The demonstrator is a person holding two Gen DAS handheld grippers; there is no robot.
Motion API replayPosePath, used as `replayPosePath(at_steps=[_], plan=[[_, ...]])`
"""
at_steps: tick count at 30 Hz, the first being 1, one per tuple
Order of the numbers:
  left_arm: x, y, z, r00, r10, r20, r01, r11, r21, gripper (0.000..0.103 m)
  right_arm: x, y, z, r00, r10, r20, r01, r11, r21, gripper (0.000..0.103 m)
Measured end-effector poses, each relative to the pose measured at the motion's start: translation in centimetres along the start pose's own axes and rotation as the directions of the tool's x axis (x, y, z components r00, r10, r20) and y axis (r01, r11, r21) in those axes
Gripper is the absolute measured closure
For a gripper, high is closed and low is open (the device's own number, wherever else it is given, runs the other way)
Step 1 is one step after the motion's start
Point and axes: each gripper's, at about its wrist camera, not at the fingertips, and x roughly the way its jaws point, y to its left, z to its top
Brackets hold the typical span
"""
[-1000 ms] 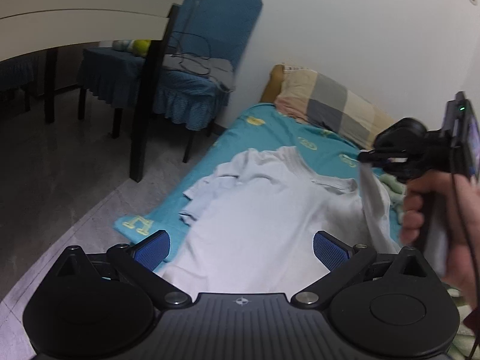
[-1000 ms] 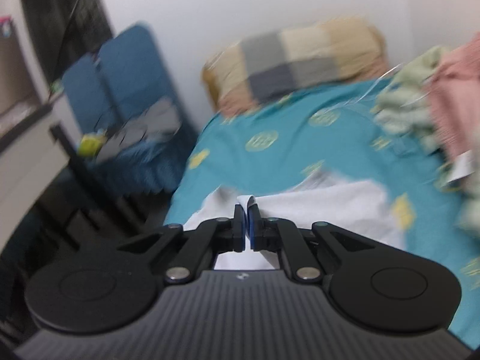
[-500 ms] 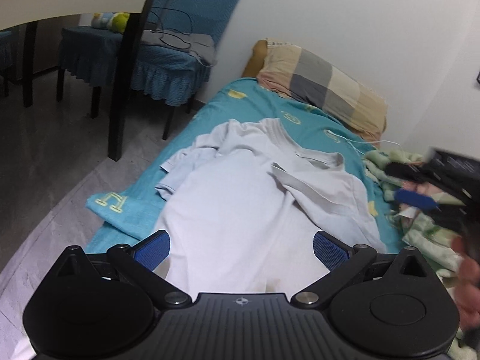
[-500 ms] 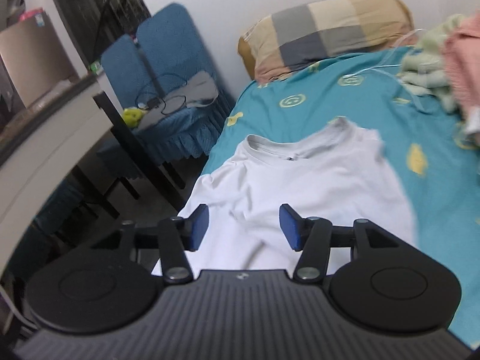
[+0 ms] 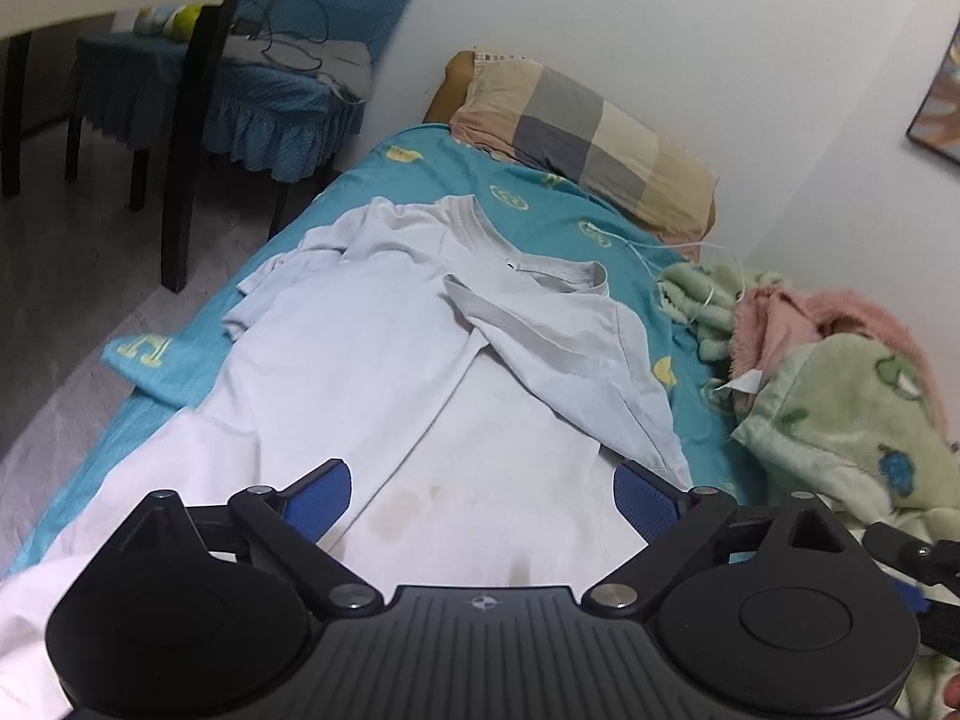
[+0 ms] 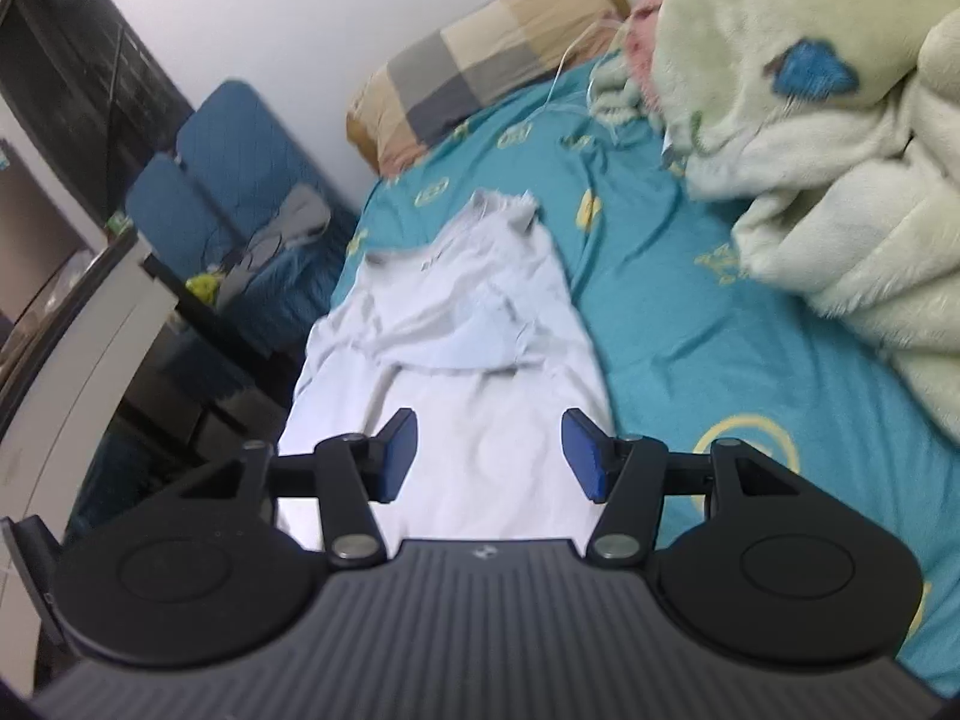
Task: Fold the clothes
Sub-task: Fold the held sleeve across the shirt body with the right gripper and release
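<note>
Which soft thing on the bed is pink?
The fuzzy pink blanket, bunched between the mint-green knit and the green patterned blanket. The T-shirt is white.

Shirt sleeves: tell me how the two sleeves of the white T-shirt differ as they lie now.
The right-side sleeve is folded inward, lying diagonally across the chest of the white T-shirt; the left-side sleeve lies outside the body, on the teal sheet. The folded sleeve lies fairly flat, its hem band showing as a long strip; the other is bunched and wrinkled. Both are short and the same pale fabric.
</note>
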Motion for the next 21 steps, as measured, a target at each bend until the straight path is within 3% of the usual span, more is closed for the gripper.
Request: replayPosePath(at_steps=[4,10,12,15,18,19,20,21], plan=[[4.2,-4.5,1.6,1.000,-0.024,-0.009,0.024,0.999,0.029,0.016,0.5,-2.1,1.1,0.999,-0.021,0.032,0.020,1.000,0.019,0.046],[13.9,-11.1,1.9,0.998,-0.037,-0.044,0.039,0.998,0.046,0.029,1.9,-6.2,2.0,0.997,-0.074,0.023,0.071,0.991,0.113,0.046],[16.5,-12.4,1.6,0.999,-0.025,-0.048,0.028,0.998,0.064,0.031,2.4,-7.4,2.3,0.996,-0.087,0.018,0.083,0.987,0.138,0.046],[19.7,-13.2,1.1,0.998,-0.014,-0.065,0.020,0.996,0.086,0.042,3.6,-8.8,2.5,0.996,-0.093,0.004,0.091,0.981,0.169,0.046],[21.0,-13.1,0.9,0.998,-0.013,-0.061,0.019,0.995,0.100,0.075,4.7,-9.2,2.5,0.996,-0.085,-0.015,0.086,0.982,0.170,0.046],[21.0,-12.9,0.9,0.998,-0.012,-0.056,0.018,0.995,0.100,0.092,5.1,-9.3,2.5,0.996,-0.083,-0.022,0.085,0.982,0.168,0.046],[20.9,-12.6,1.0,0.999,-0.017,-0.050,0.021,0.995,0.094,0.100,5.4,-9.3,2.4,0.996,-0.082,-0.030,0.086,0.983,0.164,0.046],[20.4,-12.1,1.2,0.999,-0.034,-0.039,0.037,0.996,0.077,0.101,5.8,-9.4,2.4,0.996,-0.081,-0.039,0.086,0.983,0.162,0.046]])
